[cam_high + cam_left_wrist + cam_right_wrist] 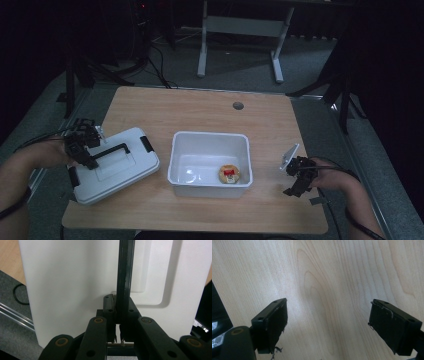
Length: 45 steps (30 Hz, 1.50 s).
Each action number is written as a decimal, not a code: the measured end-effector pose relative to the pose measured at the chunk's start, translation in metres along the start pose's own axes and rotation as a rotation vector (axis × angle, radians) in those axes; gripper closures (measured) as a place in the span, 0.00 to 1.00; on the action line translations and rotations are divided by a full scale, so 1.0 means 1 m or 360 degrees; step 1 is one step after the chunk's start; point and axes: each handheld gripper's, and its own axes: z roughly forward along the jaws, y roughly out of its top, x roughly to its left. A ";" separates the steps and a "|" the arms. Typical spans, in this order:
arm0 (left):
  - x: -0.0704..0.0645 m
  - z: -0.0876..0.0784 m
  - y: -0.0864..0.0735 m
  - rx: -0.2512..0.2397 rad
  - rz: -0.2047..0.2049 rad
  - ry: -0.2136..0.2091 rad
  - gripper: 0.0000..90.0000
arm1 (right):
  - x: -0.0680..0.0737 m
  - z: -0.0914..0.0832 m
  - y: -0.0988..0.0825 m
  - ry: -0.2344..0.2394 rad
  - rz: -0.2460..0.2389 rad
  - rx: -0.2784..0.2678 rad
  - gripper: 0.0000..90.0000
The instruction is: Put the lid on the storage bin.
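A white box lid (125,170) with a black carrying handle (116,149) is at the table's left, beside an open white bin (210,139). My left gripper (92,161) is shut on that handle. In the left gripper view the handle (124,270) runs straight up from between the closed jaws of the left gripper (122,305), with the lid (70,290) behind it. A small round yellowish item with a red label (229,173) lies inside the bin. My right gripper (295,190) hovers over bare wood to the right of the bin. Its jaws (328,325) are wide apart with nothing between them.
The wooden table (200,110) has a round cable hole (238,105) near its far edge. Black latches (146,144) sit on the lid's ends. A white desk frame (202,45) stands on the floor behind the table. Cables trail from both grippers.
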 end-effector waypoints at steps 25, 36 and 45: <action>-0.032 -0.083 0.035 -0.0123 0.0228 0.0083 0.93 | 0.003 0.000 -0.001 -0.0003 -0.0022 -0.0019 0.16; -0.051 -0.087 0.075 -0.0129 0.0392 0.0078 0.93 | 0.005 0.002 0.000 -0.0010 -0.0044 -0.0011 0.16; -0.067 -0.089 0.109 -0.0138 0.0521 0.0072 0.93 | 0.006 0.003 0.001 -0.0006 -0.0039 -0.0014 0.16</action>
